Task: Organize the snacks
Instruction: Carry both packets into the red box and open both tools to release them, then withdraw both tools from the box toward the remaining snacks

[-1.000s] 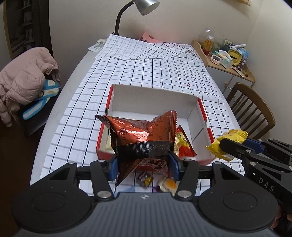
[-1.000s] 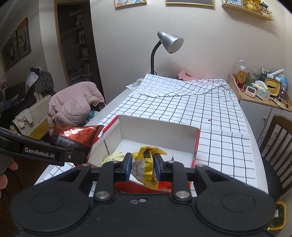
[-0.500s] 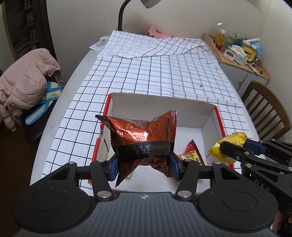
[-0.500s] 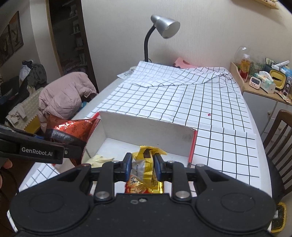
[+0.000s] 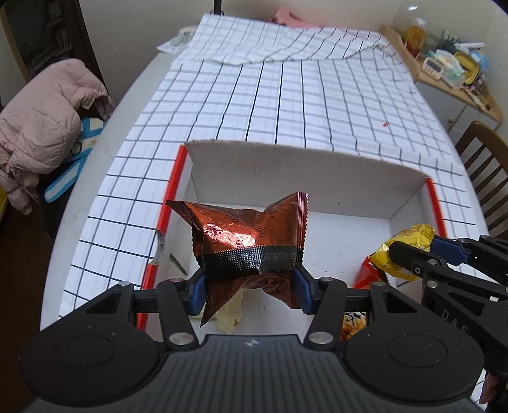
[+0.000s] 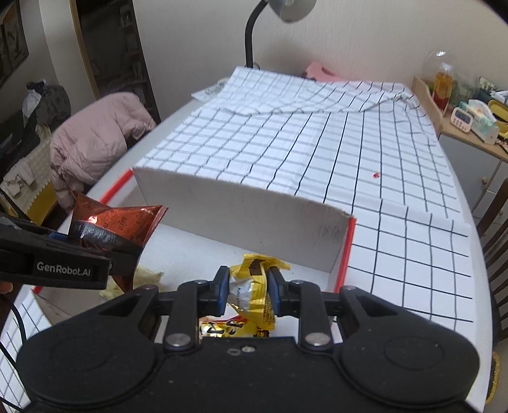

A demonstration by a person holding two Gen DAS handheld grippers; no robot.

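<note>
My left gripper [image 5: 249, 287] is shut on a copper-brown foil snack bag [image 5: 250, 236] and holds it over the left half of a white cardboard box with red edges [image 5: 304, 171]. My right gripper [image 6: 248, 294] is shut on a yellow snack packet [image 6: 254, 286] over the box's right side. The yellow packet also shows in the left wrist view [image 5: 403, 254], and the brown bag in the right wrist view [image 6: 114, 228]. A red and orange packet [image 5: 365, 276] and a pale yellow wrapper [image 5: 230, 313] lie inside the box.
The box stands on a table with a black-grid white cloth [image 5: 285, 95]. A pink jacket [image 5: 41, 127] hangs over a chair at the left. A wooden chair [image 5: 485, 162] and a cluttered side shelf [image 5: 451, 66] are at the right. A desk lamp [image 6: 282, 12] stands at the far end.
Both grippers have moved forward and down over the box, each holding its packet. The box now fills more of both views.
</note>
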